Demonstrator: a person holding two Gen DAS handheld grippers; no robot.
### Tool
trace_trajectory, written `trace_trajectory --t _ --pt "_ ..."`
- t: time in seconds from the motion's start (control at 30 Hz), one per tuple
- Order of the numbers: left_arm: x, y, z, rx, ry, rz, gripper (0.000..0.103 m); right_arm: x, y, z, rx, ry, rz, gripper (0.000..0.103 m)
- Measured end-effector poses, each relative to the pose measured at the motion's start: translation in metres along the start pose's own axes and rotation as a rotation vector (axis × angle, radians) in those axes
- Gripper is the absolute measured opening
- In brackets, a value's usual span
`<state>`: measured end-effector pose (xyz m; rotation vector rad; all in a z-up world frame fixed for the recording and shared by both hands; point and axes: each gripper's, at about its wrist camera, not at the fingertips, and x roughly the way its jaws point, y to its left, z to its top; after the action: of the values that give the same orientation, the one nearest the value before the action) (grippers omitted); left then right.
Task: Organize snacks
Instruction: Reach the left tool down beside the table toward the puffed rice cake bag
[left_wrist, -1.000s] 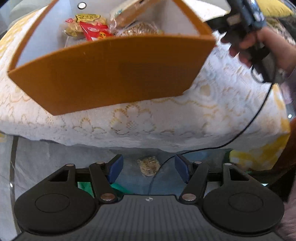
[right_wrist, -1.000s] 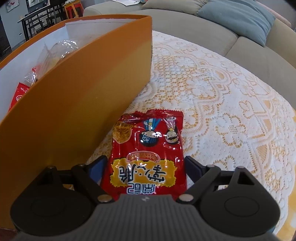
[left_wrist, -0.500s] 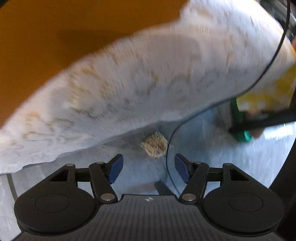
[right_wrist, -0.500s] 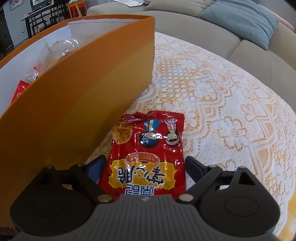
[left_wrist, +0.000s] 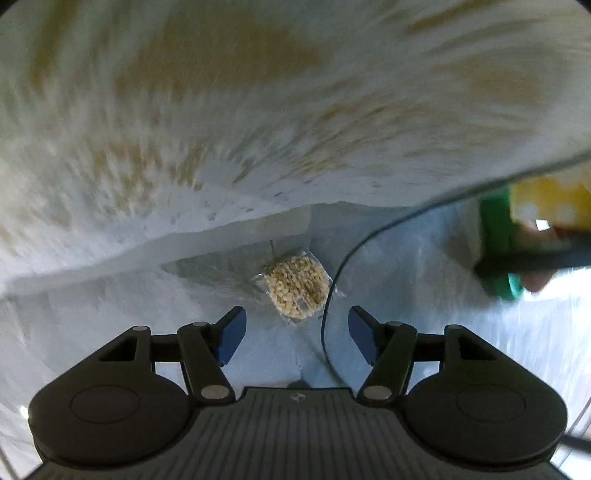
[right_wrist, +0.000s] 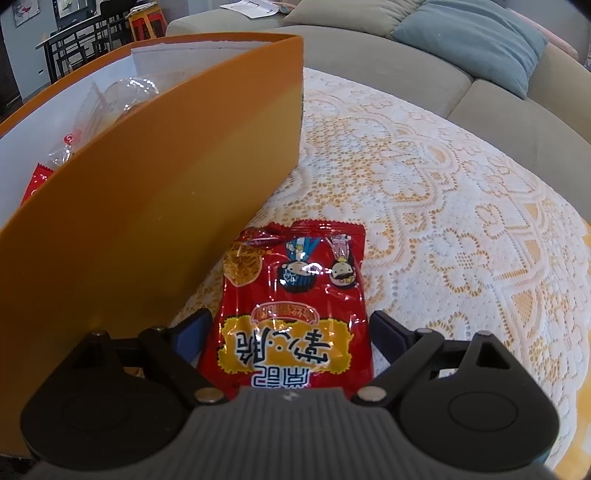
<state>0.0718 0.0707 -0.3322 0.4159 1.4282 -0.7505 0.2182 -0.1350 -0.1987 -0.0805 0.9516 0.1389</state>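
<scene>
1. Left gripper (left_wrist: 294, 334): jaws wide, empty, angled down at round wrapped snack (left_wrist: 297, 288) lying on the floor below the tablecloth (left_wrist: 258, 110).
2. Right gripper (right_wrist: 291, 338): low over table, jaws wide, straddling red snack packet (right_wrist: 291, 310) beside orange box (right_wrist: 147, 192).

Left wrist view low, perhaps under blurred lace tablecloth (left_wrist: 258, 110), right wrist view close above it (right_wrist: 443, 206)

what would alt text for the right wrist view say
An open right gripper straddles a red snack packet lying flat on a lace tablecloth, right beside an orange box holding other snacks. A grey sofa is behind.
</scene>
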Motion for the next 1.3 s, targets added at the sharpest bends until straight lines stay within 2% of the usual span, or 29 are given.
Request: trace_trajectory --t 0.1,0.33,0.43,0.53,0.6,0.67,0.8,0.9,1.03,1.13,1.2,1.23,1.3 --pt "0.022 0.007 0.002 -0.054 0.005 0.010 0.075 -0.001 0.001 -0.003 0.008 -0.010 -0.010 0.090" --pt "0.071 0.020 -0.004 -0.214 0.009 -0.026 0.073 -0.001 0.002 0.001 0.010 0.013 -0.013 0.090" --pt "0.090 0.024 -0.009 -0.215 -0.001 -0.019 0.073 0.001 0.001 0.003 0.016 0.019 -0.018 0.090" --pt "0.110 0.037 -0.015 -0.287 0.026 -0.111 0.073 0.001 0.002 0.004 0.024 0.024 -0.025 0.090" --pt "0.118 0.040 -0.015 -0.275 0.037 -0.174 0.073 0.001 0.002 0.005 0.029 0.028 -0.029 0.090" --pt "0.122 0.041 -0.012 -0.257 0.021 -0.184 0.073 0.002 0.002 0.005 0.032 0.031 -0.033 0.090" --pt "0.140 0.058 -0.013 -0.361 0.012 -0.186 0.073 0.002 0.003 0.006 0.040 0.039 -0.040 0.090" --pt "0.150 0.061 -0.014 -0.368 0.018 -0.163 0.072 0.002 0.003 0.007 0.039 0.044 -0.040 0.090" --pt "0.170 0.067 -0.024 -0.421 0.070 -0.170 0.066 0.003 0.003 0.008 0.040 0.048 -0.040 0.090" --pt "0.170 0.071 -0.025 -0.438 0.060 -0.199 0.065 0.003 0.003 0.008 0.039 0.049 -0.040 0.090" --pt "0.169 0.073 -0.023 -0.430 0.060 -0.230 0.049 0.003 0.004 0.008 0.039 0.048 -0.041 0.090" --pt "0.170 0.075 -0.021 -0.441 0.065 -0.266 0.036 0.003 0.004 0.008 0.039 0.048 -0.042 0.090" --pt "0.166 0.077 -0.019 -0.455 0.069 -0.272 0.034 0.003 0.004 0.008 0.039 0.049 -0.041 0.090"
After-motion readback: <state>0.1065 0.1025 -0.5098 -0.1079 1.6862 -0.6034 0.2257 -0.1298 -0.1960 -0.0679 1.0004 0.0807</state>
